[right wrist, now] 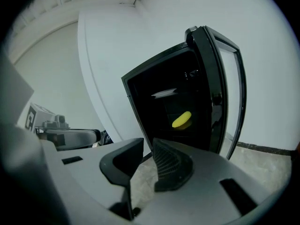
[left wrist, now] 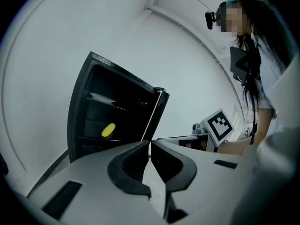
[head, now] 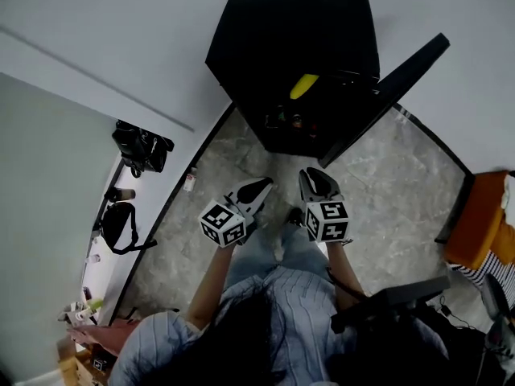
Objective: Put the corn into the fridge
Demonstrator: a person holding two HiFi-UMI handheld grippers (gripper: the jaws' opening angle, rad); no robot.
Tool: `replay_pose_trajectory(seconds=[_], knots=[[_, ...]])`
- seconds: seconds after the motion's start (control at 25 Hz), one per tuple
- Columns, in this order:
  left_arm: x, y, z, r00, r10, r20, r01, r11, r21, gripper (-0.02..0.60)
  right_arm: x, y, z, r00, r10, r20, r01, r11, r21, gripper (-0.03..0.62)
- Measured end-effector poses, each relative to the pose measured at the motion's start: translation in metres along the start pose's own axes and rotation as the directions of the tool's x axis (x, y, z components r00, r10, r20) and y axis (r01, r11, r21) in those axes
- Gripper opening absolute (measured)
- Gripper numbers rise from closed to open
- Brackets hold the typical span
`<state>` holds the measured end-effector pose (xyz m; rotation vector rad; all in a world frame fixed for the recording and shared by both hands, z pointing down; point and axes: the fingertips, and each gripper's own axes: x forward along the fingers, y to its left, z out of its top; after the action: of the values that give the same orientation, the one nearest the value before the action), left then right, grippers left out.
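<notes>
A yellow corn cob lies on a shelf inside the black mini fridge. The fridge door stands swung open to the right. My left gripper is shut and empty, its tips touching. My right gripper is also empty, its jaws closed to a thin slit. Both hover side by side over the floor, short of the fridge and pointing toward it.
Small bottles stand low inside the fridge. Black bags sit along the left wall. An orange piece of furniture is at the right, and a black frame is close to my right arm. The floor is grey stone.
</notes>
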<state>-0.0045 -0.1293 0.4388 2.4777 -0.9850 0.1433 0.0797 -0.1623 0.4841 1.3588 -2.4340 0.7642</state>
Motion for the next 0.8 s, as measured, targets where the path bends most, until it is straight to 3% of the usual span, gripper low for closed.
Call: replay_pose_trajectory(seconds=[0.4, 0.8], knots=[[-0.014, 0.006, 0.018, 0.999, 0.033, 0.01, -0.033, 0.999, 0.028, 0.008, -0.003, 0.006, 0.015, 1.0, -0.004, 0.017, 0.004, 1.0, -0.019, 0.066], [-0.041, -0.021, 0.004, 0.999, -0.044, 0.004, 0.043, 0.998, 0.05, 0.008, -0.027, 0.033, 0.004, 0.998, -0.048, 0.045, 0.048, 0.999, 0.003, 0.061]])
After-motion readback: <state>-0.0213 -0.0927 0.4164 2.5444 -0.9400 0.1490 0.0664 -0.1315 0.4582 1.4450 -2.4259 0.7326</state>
